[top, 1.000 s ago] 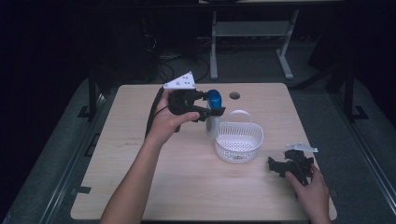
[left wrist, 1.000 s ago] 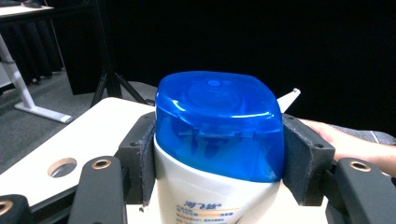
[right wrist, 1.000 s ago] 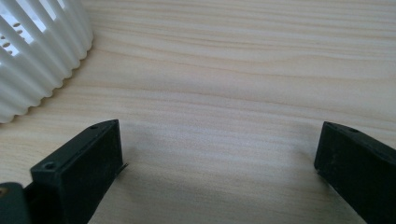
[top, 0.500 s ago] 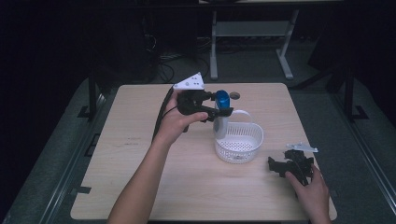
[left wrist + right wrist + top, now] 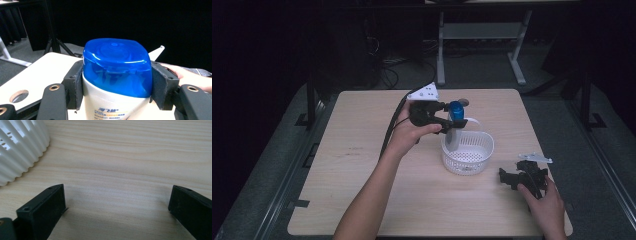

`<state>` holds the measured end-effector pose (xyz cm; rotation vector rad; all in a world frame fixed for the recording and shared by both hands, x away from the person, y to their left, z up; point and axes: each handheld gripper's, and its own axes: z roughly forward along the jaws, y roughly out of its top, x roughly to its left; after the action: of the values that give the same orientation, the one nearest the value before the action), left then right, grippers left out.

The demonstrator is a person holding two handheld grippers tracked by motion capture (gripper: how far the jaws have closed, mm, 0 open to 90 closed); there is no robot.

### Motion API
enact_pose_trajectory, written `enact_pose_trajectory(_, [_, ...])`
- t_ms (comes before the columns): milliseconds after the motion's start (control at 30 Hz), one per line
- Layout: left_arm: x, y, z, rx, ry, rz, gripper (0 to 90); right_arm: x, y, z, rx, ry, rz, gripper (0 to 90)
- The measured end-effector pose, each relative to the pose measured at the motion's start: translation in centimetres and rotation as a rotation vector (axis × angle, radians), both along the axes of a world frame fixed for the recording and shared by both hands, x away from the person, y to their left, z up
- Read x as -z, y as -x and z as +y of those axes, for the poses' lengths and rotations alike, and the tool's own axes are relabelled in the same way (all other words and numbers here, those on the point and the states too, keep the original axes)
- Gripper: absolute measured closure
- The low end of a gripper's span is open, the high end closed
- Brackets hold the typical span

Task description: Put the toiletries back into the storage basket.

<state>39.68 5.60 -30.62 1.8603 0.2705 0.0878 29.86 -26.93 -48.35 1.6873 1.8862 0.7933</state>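
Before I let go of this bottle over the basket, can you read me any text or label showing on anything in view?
"海飞丝", in blue print on the white bottle below its blue cap, held in the left gripper; the blue characters are cut by the frame edge, so this reading is unsure.
The finer print beneath it is too small to read.
The white basket and table bear no text.

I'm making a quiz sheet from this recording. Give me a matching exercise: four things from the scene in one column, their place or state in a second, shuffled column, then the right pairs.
Things:
1. bottle
2. basket
3. right claw
4. round hole

Places or states:
A. open, resting low on the table with nothing between its jaws
B. cut into the tabletop at the far edge
C. white, slotted, standing on the table
D. blue-capped, clamped in the left claw above the basket

Pairs: 1-D, 2-C, 3-A, 4-B
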Motion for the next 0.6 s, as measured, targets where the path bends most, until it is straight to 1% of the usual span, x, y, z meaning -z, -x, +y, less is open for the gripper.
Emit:
enact_pose_trajectory(133, [0.4, -0.1, -0.1, -0.001, 0.000, 0.000, 37.3, 0.0, 0.0, 0.0, 0.000, 0.000, 0.000, 0.5])
enact_pose_trajectory(200, [0.8, -0.1, -0.2, 0.001, -0.010, 0.002, 37.3, 0.0, 0.0, 0.0, -0.001, 0.000, 0.002, 0.5])
enact_pose_trajectory(233, [0.8, -0.1, -0.2, 0.001, -0.010, 0.002, 37.3, 0.0, 0.0, 0.0, -0.001, 0.000, 0.002, 0.5])
enact_pose_trajectory(400, [1.9, -0.2, -0.4, -0.001, -0.019, 0.004, 37.3, 0.0, 0.0, 0.0, 0.000, 0.000, 0.001, 0.5])
enact_pose_trajectory(433, [2.0, -0.1, -0.5, -0.003, -0.019, 0.010, 37.3, 0.0, 0.0, 0.0, 0.000, 0.000, 0.001, 0.5])
enact_pose_trajectory(600, [2.5, -0.2, -0.5, -0.003, -0.022, 0.015, 37.3, 0.0, 0.0, 0.0, 0.000, 0.000, 0.001, 0.5])
